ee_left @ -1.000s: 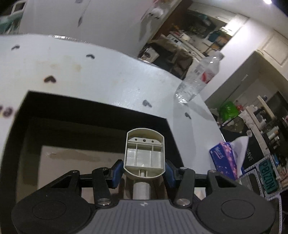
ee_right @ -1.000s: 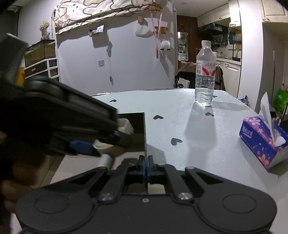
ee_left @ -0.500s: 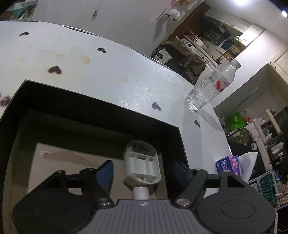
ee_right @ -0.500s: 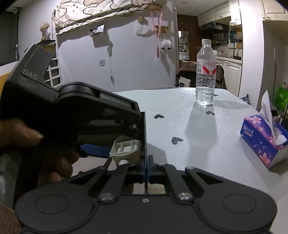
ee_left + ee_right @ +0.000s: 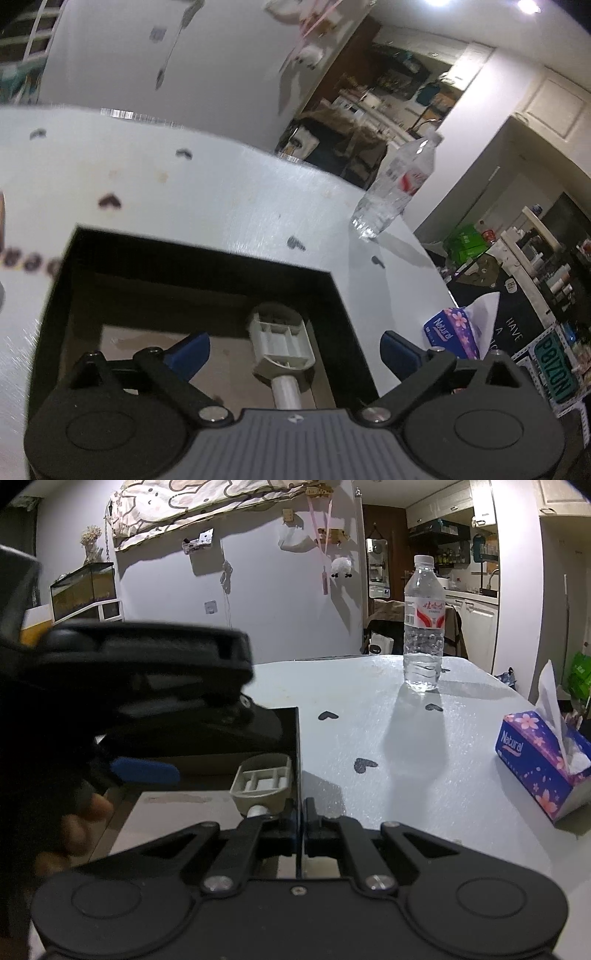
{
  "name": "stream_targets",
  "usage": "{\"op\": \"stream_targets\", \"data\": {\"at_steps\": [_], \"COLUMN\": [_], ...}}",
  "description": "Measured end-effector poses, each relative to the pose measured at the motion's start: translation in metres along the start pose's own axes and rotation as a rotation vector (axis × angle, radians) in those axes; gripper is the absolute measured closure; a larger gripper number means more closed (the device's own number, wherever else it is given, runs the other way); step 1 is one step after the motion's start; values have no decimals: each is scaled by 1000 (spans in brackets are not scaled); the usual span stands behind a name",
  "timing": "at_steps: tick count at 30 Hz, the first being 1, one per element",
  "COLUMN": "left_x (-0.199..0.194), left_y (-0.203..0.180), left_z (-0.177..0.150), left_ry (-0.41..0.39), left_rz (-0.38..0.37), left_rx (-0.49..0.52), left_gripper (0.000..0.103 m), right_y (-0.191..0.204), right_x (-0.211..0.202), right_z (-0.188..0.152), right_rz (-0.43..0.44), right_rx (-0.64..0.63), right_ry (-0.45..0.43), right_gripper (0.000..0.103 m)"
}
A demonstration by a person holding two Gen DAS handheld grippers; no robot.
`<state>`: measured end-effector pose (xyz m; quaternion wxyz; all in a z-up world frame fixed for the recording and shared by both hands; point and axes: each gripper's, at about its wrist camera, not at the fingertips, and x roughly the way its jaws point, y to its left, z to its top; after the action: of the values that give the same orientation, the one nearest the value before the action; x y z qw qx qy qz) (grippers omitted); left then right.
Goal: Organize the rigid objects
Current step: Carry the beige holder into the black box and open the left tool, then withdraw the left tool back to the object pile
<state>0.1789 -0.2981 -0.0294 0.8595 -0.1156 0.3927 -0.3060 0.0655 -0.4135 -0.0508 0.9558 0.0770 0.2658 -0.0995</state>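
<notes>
**Plastic part lies in the black box, left jaws wide, right jaws clamped on the box wall**

Nearest in the left wrist view, the left gripper stands with its blue-padded jaws spread wide, holding nothing. Between them, apart from both pads, the beige plastic part lies on the pale floor of the black box, close to the box's wall at 3 o'clock. Its ribbed, hollow head points toward 12 o'clock and its white round stem runs back toward 6 o'clock, under the gripper body.

In the right wrist view, the right gripper has its jaws pinched together on the thin upright wall of the box, the wall's edge running straight up toward 12 o'clock between the fingers. Just at 11 o'clock of that grip sits the same plastic part, inside the box against the wall. Farther toward 9 o'clock the left gripper's dark body fills the frame, a blue pad showing beneath it and the person's fingers at the lower edge.

Beyond the box, the white table carries scattered dark heart marks. A tissue box stands at 3 o'clock near the table edge. Farthest, at 1 o'clock, a clear water bottle stands upright.
</notes>
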Motion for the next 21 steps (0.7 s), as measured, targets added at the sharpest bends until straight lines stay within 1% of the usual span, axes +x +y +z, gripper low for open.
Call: {"op": "stream_targets", "data": {"at_steps": [7, 14, 21], "left_x": [-36, -72, -104], "left_y": [-9, -7, 5], "left_z": [-5, -16, -37], "left_ry": [-106, -187, -262], "left_rz": [25, 51, 113], "left_rx": [137, 237, 335], "left_gripper": [1, 0, 0], "right_y": [0, -4, -4], "right_x": [-3, -9, -12], "right_z": [-3, -6, -7], "right_rz": [3, 25, 24], "right_rx": [8, 40, 48], "right_ry": [28, 39, 30], "right_gripper": [98, 97, 97]}}
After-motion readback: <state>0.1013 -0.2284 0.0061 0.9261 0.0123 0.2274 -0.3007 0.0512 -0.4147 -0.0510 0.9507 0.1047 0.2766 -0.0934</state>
